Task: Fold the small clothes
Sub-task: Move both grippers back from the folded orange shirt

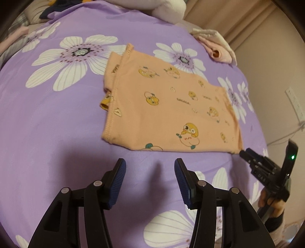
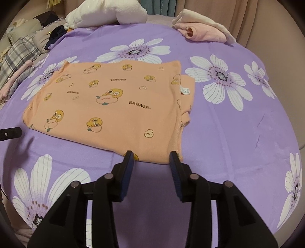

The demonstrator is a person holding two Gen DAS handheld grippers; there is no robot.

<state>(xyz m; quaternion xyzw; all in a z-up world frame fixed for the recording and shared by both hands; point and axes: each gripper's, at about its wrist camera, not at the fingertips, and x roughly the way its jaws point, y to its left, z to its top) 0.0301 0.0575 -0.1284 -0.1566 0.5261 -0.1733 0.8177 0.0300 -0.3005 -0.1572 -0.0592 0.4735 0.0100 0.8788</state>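
Orange shirt [image 2: 118, 106] reads "GAGAGA" repeatedly.

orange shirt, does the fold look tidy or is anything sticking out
Mostly tidy, but the orange shirt is not squared: on its right side in the right wrist view an under layer with the white care tag pokes out past the top layer's edge.

A purple sheet [image 2: 228, 133] with white flowers is covering the bed, a white pillow [image 2: 106, 15] is lying at its far edge, and beige curtains [image 2: 247, 19] are hanging behind
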